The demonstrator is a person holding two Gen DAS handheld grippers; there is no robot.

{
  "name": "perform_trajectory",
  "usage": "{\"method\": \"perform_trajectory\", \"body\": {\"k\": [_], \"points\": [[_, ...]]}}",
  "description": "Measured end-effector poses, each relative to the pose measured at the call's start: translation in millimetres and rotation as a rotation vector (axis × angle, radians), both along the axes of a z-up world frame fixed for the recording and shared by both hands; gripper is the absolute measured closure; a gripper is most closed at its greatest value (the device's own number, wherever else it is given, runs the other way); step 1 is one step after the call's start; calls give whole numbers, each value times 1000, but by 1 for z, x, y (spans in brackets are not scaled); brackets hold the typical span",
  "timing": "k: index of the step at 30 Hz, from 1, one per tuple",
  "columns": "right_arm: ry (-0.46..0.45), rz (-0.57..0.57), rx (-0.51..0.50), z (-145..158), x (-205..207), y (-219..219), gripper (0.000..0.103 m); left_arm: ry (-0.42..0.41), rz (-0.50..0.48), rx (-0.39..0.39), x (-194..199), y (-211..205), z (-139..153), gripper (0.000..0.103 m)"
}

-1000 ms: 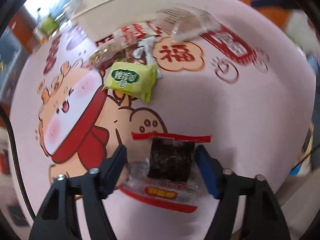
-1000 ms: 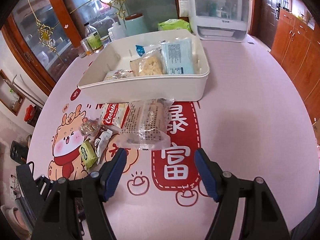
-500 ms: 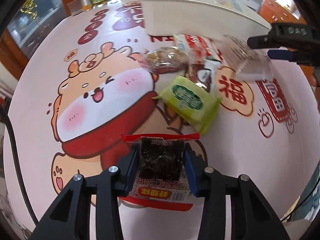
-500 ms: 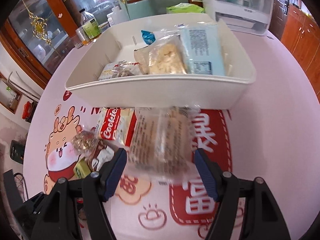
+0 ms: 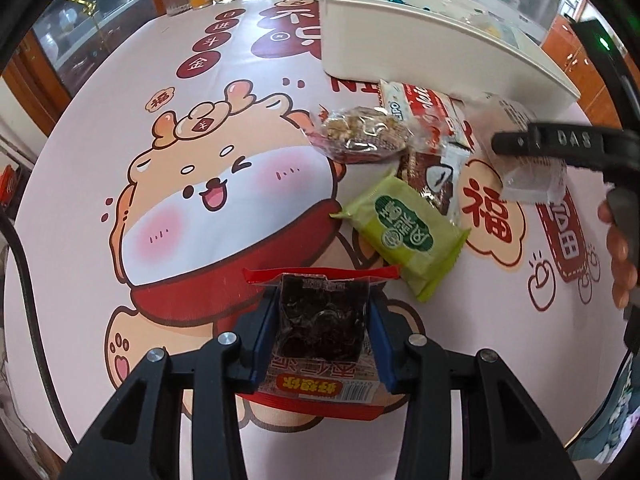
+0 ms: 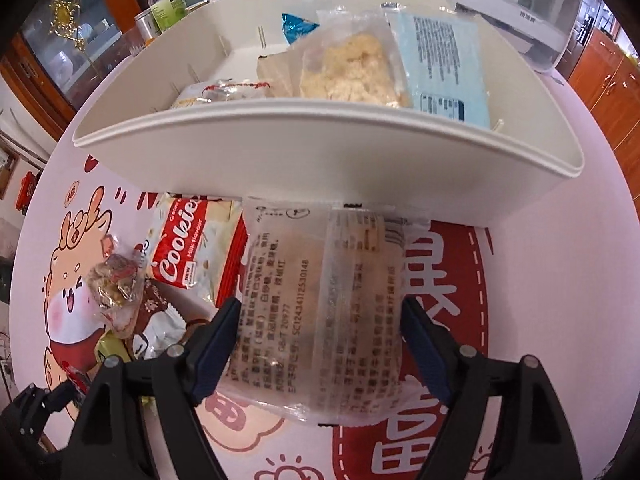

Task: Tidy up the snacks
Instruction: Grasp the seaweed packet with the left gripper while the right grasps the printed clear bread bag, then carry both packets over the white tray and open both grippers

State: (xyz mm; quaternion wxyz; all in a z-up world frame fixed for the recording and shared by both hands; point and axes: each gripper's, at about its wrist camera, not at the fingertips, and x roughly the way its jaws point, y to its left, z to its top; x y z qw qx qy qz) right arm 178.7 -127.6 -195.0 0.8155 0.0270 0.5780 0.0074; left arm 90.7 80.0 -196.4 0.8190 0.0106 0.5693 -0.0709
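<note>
Left hand-held gripper is clamped on the dark snack packet, blue pads pressing both long sides; the red-edged wrapper sticks out past the fingertips, its long axis along the fingers. It closed onto the packet within the last second and the width has now settled. The white bin lies ahead and to the right of this gripper, across the bench, well apart, with the loose pile (green packet, cookies pack, nut packet) in between. Right hand-held gripper points steeply down with jaws wide, just been opening, straddling the clear bun packet, which lies on the bench just beside the bin's near wall, its long axis along the fingers; pads look not yet pressing. The right hand is much nearer the bin. Likely next: left lifts and carries over the pile to the bin, right closes on the bun packet.
</note>
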Motion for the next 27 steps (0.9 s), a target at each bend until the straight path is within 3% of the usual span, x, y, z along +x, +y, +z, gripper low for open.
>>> {"method": "perform_trajectory", "body": {"k": [5,12,21,27], "points": [[-17,58,1,5,-12,-1,33,28,38,-57,6,9,0,64],[-7,91,62,11,-57,-7,35,33,57,-123,-2,15,17,64],[1,102,149,31,-109,-13,35,-88,-45,-164,5,-18,83,64],[-120,109,174,86,-93,-19,35,-219,-118,-130,36,-51,147,63]]}}
